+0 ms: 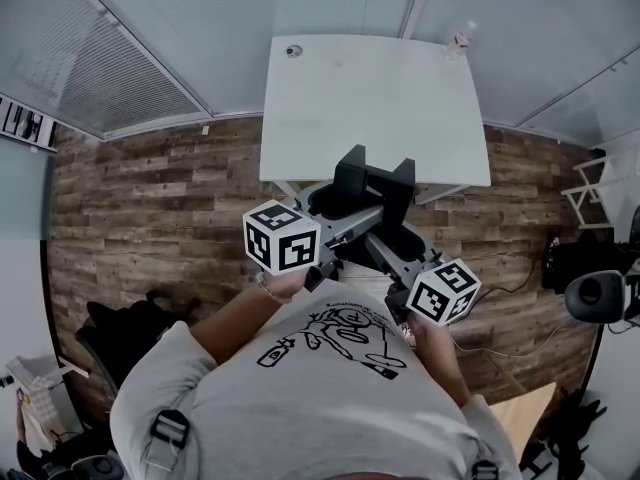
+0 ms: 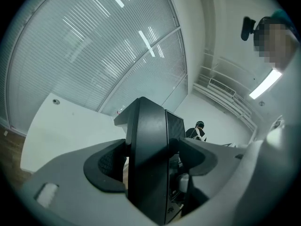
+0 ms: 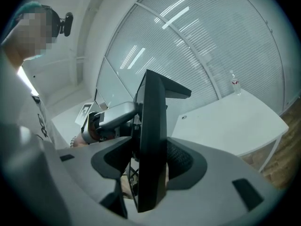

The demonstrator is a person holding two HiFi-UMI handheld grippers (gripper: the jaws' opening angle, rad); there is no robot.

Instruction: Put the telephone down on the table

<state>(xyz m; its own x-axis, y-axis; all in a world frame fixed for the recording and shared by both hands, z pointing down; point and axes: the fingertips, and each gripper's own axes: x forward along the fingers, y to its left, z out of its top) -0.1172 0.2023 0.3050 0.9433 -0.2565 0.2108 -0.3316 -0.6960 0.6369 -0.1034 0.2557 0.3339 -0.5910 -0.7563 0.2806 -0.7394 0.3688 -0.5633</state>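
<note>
I carry a black telephone in the air between both grippers, just short of the near edge of the white table. My left gripper is shut on one end of it, and my right gripper is shut on the other. In the left gripper view the telephone stands on edge, squeezed by the left gripper, with the table beyond. In the right gripper view the right gripper clamps the thin black body of the telephone, and the table lies ahead to the right.
A small bottle stands at the table's far right corner and a small round object at its far left. Glass walls with blinds close the room behind the table. A black device and a white rack stand on the wooden floor at right.
</note>
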